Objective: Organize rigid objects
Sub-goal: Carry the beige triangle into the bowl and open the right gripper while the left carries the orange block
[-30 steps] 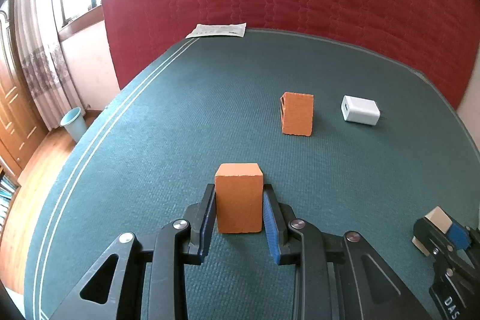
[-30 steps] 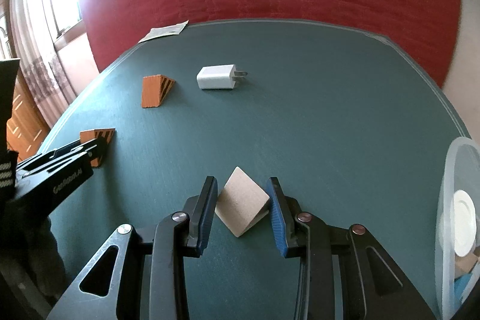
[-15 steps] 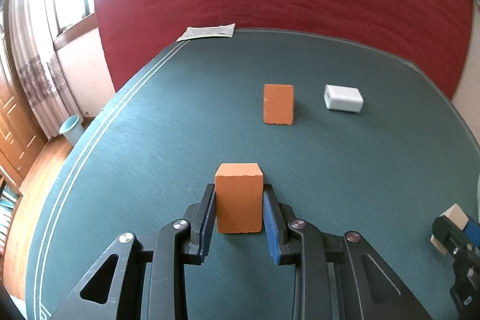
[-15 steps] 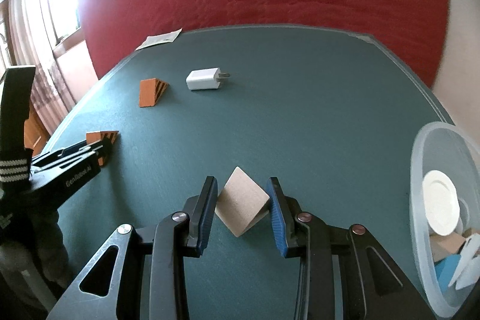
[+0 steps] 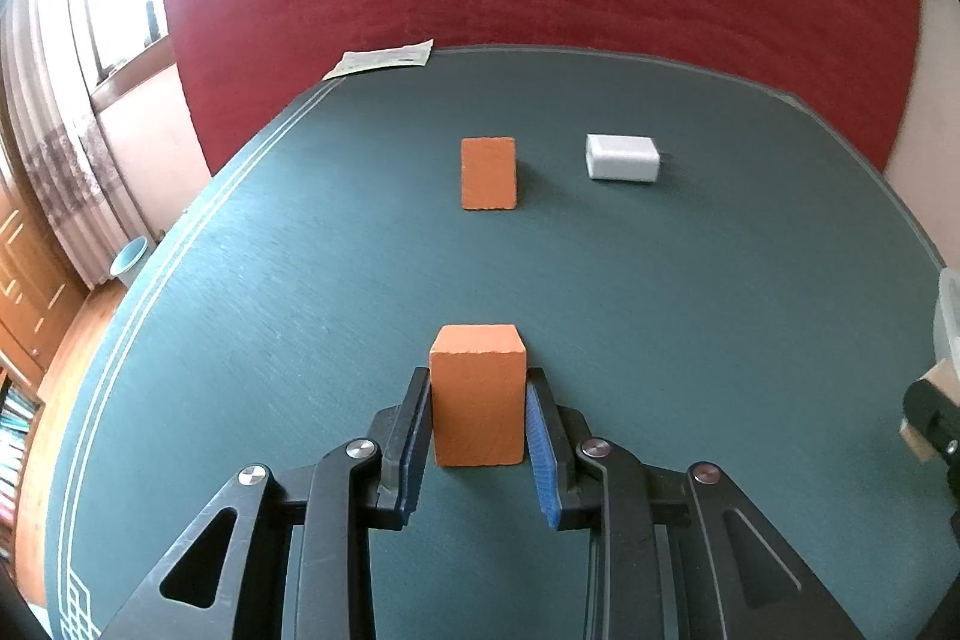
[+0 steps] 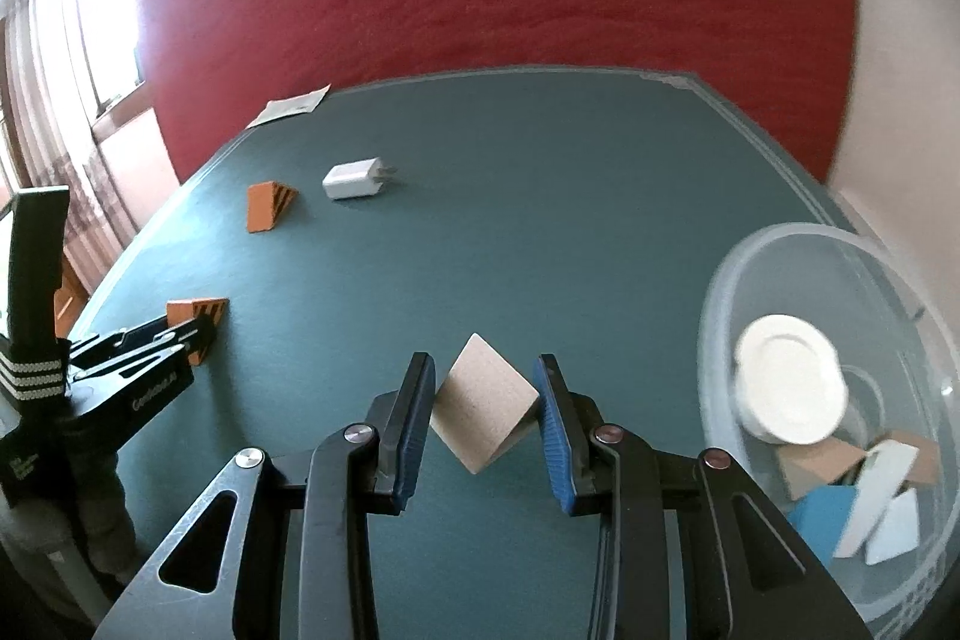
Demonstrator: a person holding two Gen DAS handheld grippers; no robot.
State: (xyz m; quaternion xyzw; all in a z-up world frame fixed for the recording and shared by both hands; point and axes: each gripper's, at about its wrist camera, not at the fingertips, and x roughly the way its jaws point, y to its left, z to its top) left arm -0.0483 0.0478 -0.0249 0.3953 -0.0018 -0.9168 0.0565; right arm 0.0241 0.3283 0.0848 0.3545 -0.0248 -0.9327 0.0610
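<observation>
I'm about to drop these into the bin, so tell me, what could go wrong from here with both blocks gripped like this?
1. The tan block sits cornerwise in the right gripper, pinched near its corners, so it might twist or slip out.
2. The clear bin already holds a white plate and other pieces; a dropped block could knock them.
3. The left gripper with its orange block is close by, so the two could bump.

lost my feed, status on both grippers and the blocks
Left gripper shut on orange block. Right gripper shut on tan block, beside clear bin. Second orange block and white charger on table; path clear.
</observation>
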